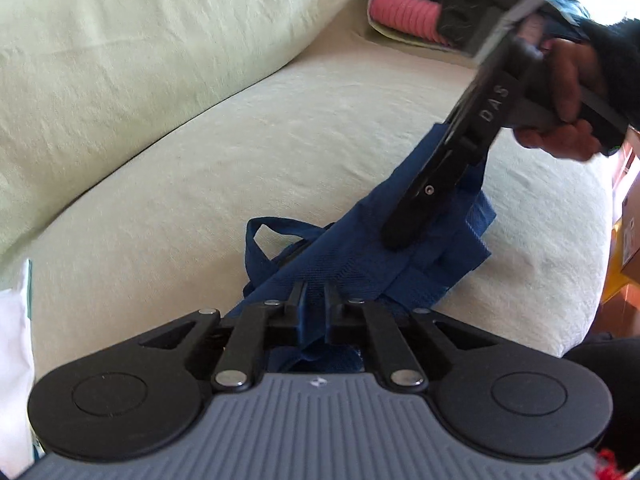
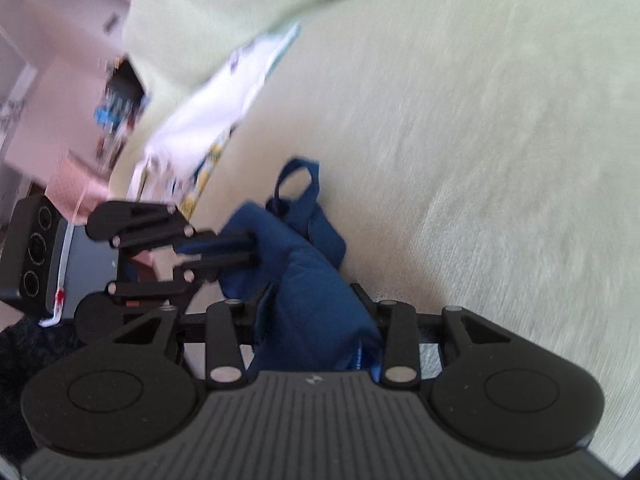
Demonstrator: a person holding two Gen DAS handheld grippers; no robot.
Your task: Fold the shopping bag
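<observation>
1. Left wrist view: the blue shopping bag point(image 1: 360, 240) is seen bunched on the sofa seat cushion point(image 1: 280, 128), near its front edge. A fold of it is pinched between the narrowed fingers of the left gripper point(image 1: 316, 300). The right gripper point(image 1: 404, 228), held by a hand point(image 1: 568, 100), is pressed into the bag's upper part; its opening cannot be told here.

2. Right wrist view: bag fabric point(image 2: 316, 304) is clamped in the right gripper point(image 2: 316, 320), and the left gripper point(image 2: 240, 250) is closed on the bag's far corner.

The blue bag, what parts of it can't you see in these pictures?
- Left wrist view: the blue bag's near end is hidden behind the left tongs; the right tongs cover its middle.
- Right wrist view: the bag's near end sits behind the right tongs, and motion blur smears its edges.
- Bag's print: unreadable.
</observation>
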